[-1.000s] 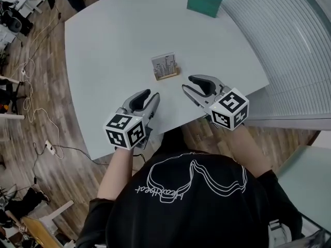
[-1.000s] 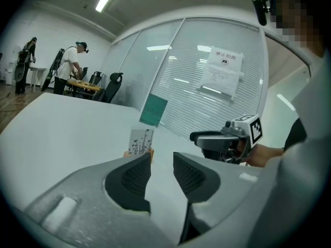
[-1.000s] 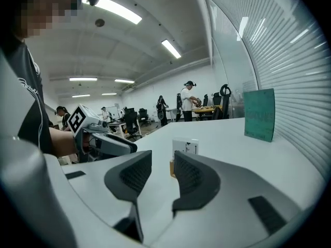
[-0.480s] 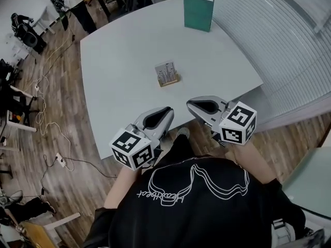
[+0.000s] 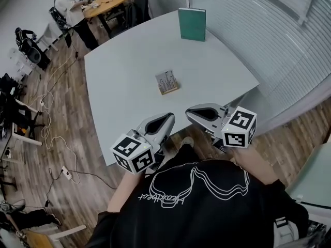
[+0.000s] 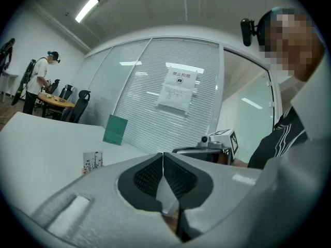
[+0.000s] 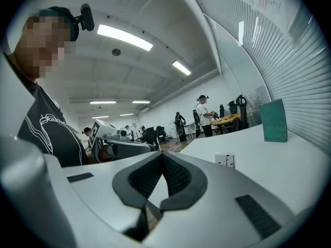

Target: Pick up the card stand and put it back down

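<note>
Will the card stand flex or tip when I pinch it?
Probably light: the card stand is small against the table. Its upright card looks thin, so it may flex or slide out of the wooden base if pinched high. That base looks narrow, so a push might tip it.

Card stand [image 5: 167, 81] on table [image 5: 124, 71]

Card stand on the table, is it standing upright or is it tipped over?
Upright. The card stand rests on its wooden base on the table, and its card rises straight up in the left gripper view.
</note>
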Action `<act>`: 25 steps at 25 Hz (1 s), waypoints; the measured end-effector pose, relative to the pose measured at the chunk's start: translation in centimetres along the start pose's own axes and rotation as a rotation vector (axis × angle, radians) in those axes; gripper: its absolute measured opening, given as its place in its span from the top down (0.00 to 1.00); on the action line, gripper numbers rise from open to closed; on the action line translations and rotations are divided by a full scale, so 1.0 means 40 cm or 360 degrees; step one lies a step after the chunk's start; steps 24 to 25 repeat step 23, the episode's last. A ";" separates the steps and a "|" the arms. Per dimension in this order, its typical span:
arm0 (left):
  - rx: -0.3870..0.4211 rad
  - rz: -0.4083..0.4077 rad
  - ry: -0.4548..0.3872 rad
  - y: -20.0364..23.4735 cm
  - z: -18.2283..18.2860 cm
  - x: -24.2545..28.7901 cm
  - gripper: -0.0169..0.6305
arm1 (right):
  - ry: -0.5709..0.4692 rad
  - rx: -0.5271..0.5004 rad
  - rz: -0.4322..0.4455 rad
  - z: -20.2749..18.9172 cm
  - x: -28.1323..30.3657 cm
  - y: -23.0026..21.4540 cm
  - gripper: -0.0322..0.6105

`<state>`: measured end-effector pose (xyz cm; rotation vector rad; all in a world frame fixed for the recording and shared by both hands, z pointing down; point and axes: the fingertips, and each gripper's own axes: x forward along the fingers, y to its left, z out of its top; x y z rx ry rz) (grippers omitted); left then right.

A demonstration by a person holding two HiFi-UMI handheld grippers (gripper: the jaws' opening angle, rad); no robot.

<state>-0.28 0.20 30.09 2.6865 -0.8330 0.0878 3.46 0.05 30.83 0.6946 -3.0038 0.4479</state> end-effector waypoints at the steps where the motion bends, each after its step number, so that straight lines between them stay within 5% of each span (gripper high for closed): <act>1: 0.0009 0.0001 0.0003 -0.003 -0.003 -0.003 0.95 | 0.0001 0.0000 -0.0002 -0.001 0.001 0.003 0.94; 25: 0.0042 0.0001 -0.0050 -0.006 0.021 -0.010 0.95 | -0.0019 0.0007 0.0004 0.005 0.023 -0.001 0.94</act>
